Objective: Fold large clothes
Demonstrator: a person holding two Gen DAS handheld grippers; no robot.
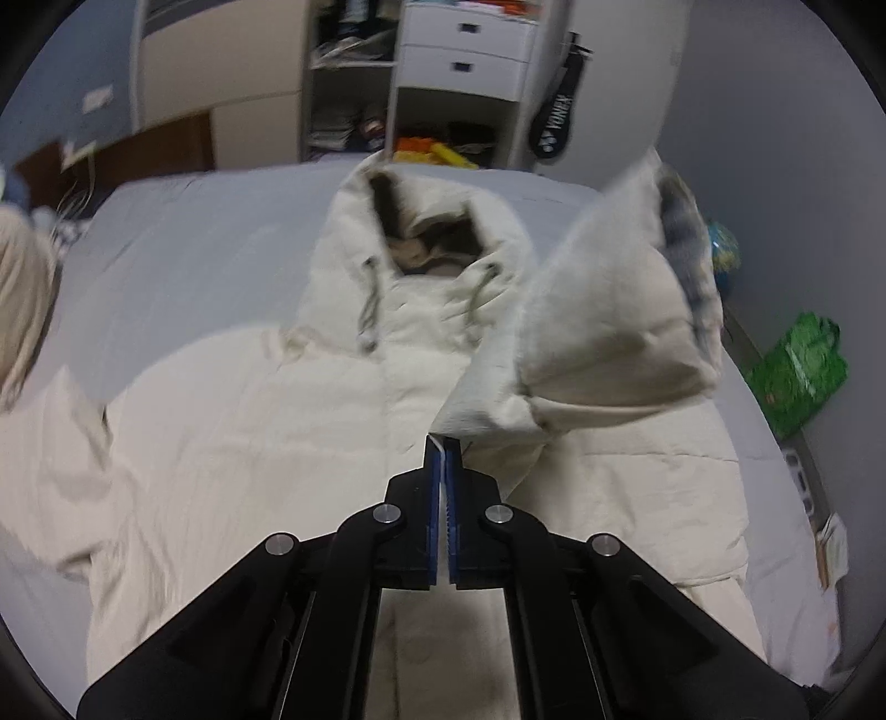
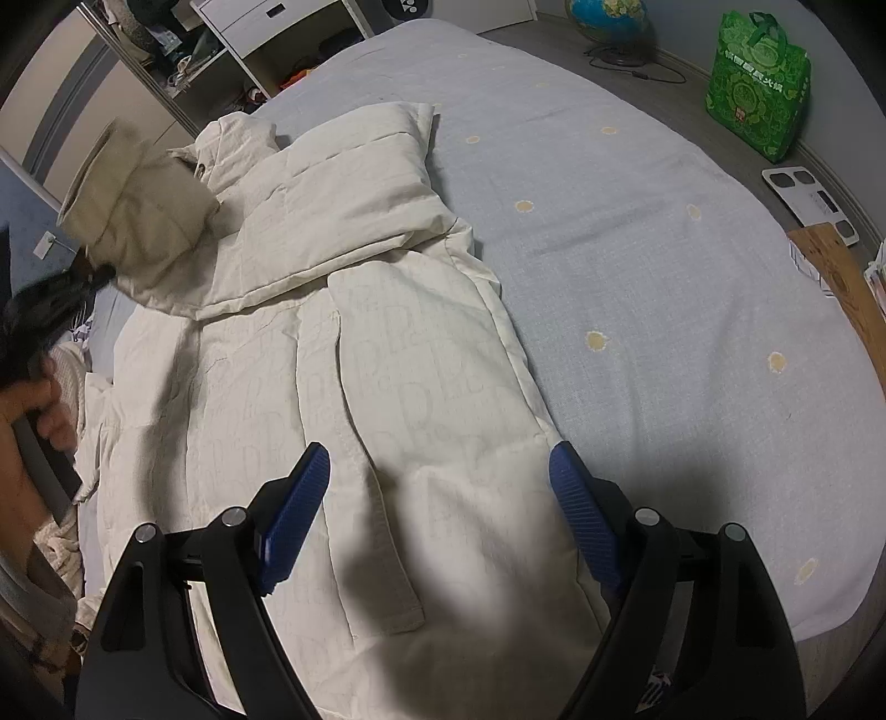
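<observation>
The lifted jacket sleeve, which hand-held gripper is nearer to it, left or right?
Left. The left hand-held gripper is shut on the sleeve, holding it up over the jacket. The right hand-held gripper is open, apart from the sleeve, over the jacket's lower part.

The jacket (image 1: 249, 443) is spread on the bed (image 2: 637, 249), its hood (image 1: 421, 232) toward the far edge. One sleeve (image 2: 354, 183) is laid across the chest. The other sleeve (image 1: 603, 327) is held above the jacket by the left gripper (image 1: 443, 448). Beyond the far edge a drawer unit (image 1: 465, 50) is placed; beside the bed's right edge, a bag (image 2: 758, 83), a globe (image 2: 609, 16) and a scale (image 2: 808, 199) are set on the floor.
</observation>
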